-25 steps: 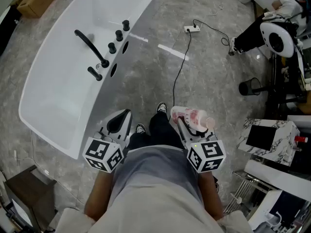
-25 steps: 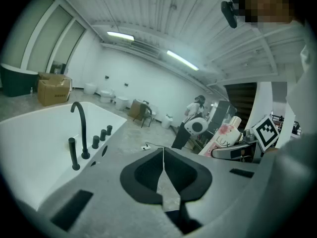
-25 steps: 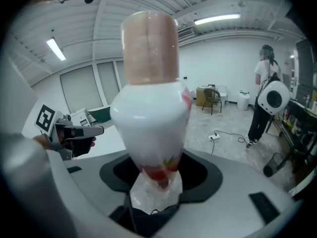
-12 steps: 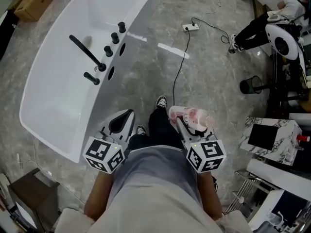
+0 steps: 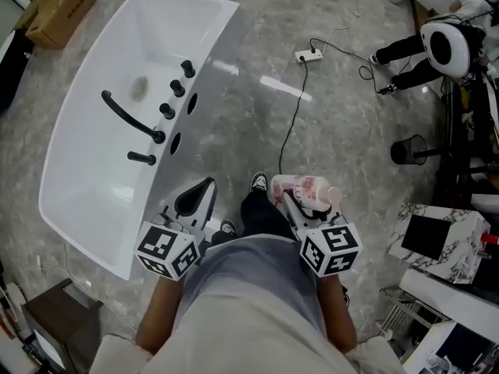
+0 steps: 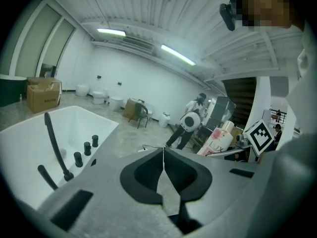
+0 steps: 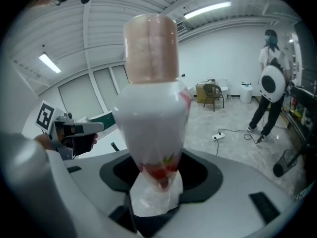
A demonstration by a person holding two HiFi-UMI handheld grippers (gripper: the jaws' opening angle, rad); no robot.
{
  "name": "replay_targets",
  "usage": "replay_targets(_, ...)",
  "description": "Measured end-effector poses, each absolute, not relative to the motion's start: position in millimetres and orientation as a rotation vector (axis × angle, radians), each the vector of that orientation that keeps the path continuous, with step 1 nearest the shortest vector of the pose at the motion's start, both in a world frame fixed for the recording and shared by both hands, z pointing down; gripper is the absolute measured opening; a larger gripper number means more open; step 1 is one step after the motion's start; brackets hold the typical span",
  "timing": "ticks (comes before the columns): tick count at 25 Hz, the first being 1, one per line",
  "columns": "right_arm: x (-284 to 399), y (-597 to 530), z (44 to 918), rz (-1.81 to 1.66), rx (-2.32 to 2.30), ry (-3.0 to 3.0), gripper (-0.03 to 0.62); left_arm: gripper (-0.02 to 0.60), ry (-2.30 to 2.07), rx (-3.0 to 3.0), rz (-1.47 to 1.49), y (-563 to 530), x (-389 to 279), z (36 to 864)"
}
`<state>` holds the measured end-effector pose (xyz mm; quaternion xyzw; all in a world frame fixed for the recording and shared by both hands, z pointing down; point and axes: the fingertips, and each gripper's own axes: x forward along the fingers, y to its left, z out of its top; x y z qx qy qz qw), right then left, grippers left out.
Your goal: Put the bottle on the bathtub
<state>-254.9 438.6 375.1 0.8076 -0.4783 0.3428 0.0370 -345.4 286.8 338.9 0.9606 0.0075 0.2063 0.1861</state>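
A white bottle (image 5: 302, 190) with a pink cap and red print is held in my right gripper (image 5: 295, 202), which is shut on it; in the right gripper view the bottle (image 7: 153, 108) stands up between the jaws of my right gripper (image 7: 154, 192). My left gripper (image 5: 196, 199) is shut and empty, its jaws meeting in the left gripper view (image 6: 163, 155). The white bathtub (image 5: 78, 209) lies to the left on the floor, with a black faucet (image 5: 129, 119) and knobs on its rim. Both grippers hang in front of the person's body, right of the tub.
A white power strip (image 5: 303, 54) and its black cable lie on the grey floor ahead. A cardboard box (image 5: 62, 6) sits at the far left. A marble-patterned cabinet (image 5: 437, 236), a black bin (image 5: 405, 150) and a person in black with a white helmet-like pack (image 5: 444, 45) are at the right.
The view has shifted: the bathtub sits slightly lower and closer in the head view. Both grippers keep their place in front of the body, the bottle still held.
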Motion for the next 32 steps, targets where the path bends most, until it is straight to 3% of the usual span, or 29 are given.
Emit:
replay_targets(12,-118.6,422.3,375.2,1.007,2.421,-1.599,0.224,0.009,-0.048,2.756,0.572,283.4,-209.3,329.5)
replay_targets(32,-33.0,382.3,382.9,1.033,2.369,-1.683,0.224,0.009,-0.076,2.712,0.6,260.4,-117.5,342.2)
